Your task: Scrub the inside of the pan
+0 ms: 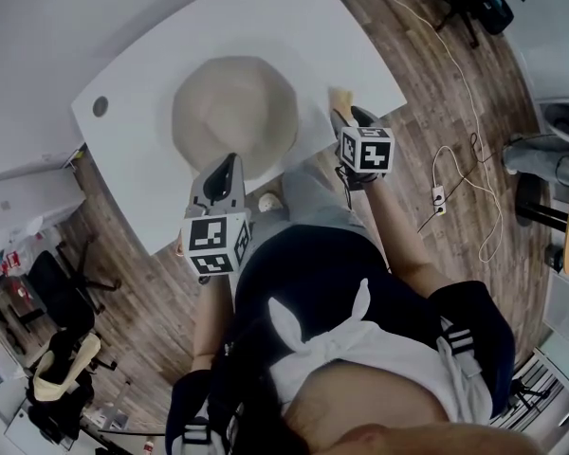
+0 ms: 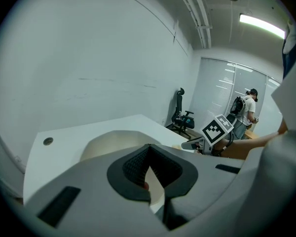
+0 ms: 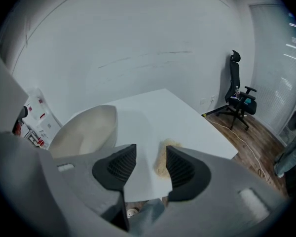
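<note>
The white table with rounded corners (image 1: pixel 152 140) has its near edge hidden in the head view by the person's own body and both tools. The big cream-coloured round pan (image 1: pixel 235 112) sits in the middle of it. Its near rim is covered there by the left gripper (image 1: pixel 229 164), and no handle can be made out. In the left gripper view only the far wall of the pan (image 2: pixel 113 139) rises above the tool's grey body. The inside cannot be seen from there. The left gripper (image 2: pixel 148 149) has its dark ribbed pads closed tip to tip with nothing clamped, though a small reddish spot low in the gap is too unclear to name. The right gripper (image 3: pixel 150 164) hangs over the table's right side with its jaws apart and empty. Beyond them a tan, crumbly-looking sponge (image 3: pixel 163 157) lies on the tabletop. Its right edge is cut off by the right-hand pad, and it is well apart from the pan (image 3: pixel 84 130). The head view shows the sponge (image 1: pixel 339 98) just past the right gripper (image 1: pixel 353 117), near the table's edge. Off the table, a black office chair (image 3: pixel 239 100) stands on wood-plank flooring, and a thin white cable (image 1: pixel 465 93) trails across the boards. A small round hole (image 1: pixel 100 106) marks the table's far left corner.
</note>
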Tool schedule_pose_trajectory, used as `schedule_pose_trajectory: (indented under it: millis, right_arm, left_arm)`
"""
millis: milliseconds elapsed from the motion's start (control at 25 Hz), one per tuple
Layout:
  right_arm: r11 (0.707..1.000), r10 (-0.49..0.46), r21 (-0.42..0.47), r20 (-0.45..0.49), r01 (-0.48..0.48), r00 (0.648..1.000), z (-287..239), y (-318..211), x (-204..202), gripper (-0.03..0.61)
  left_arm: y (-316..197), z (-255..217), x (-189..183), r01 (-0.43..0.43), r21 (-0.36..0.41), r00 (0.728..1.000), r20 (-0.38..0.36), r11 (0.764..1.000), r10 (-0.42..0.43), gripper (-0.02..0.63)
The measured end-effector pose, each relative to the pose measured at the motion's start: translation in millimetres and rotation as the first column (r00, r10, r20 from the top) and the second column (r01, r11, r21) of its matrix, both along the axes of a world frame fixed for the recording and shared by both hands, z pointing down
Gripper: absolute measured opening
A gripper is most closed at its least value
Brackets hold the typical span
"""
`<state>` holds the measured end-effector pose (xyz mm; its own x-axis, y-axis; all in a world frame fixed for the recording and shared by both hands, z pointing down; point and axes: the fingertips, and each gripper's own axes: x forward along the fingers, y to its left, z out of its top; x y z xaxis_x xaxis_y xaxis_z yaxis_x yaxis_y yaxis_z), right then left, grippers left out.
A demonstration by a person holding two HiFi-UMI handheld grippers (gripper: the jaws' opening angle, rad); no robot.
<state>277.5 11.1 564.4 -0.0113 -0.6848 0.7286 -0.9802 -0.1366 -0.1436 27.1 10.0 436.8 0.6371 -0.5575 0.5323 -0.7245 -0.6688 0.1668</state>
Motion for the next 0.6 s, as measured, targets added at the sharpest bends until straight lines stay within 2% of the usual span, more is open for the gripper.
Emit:
schedule_pose_trajectory:
  millis: [200, 600]
  right_arm:
    - [0.999, 0.025, -0.031, 0.007, -0.025, 1.000, 19, -11, 15, 0.187]
    - [0.986, 0.059, -0.150, -0.077, -0.070, 0.995, 67, -21, 40, 0.187]
  left_arm:
    - [-12, 5, -3, 0.027, -0.010, 1.000, 0.007, 1.000, -0.027, 0.005]
    - [-28, 11, -15, 0.083, -0.023, 0.996, 0.026, 0.996, -0.082, 0.005]
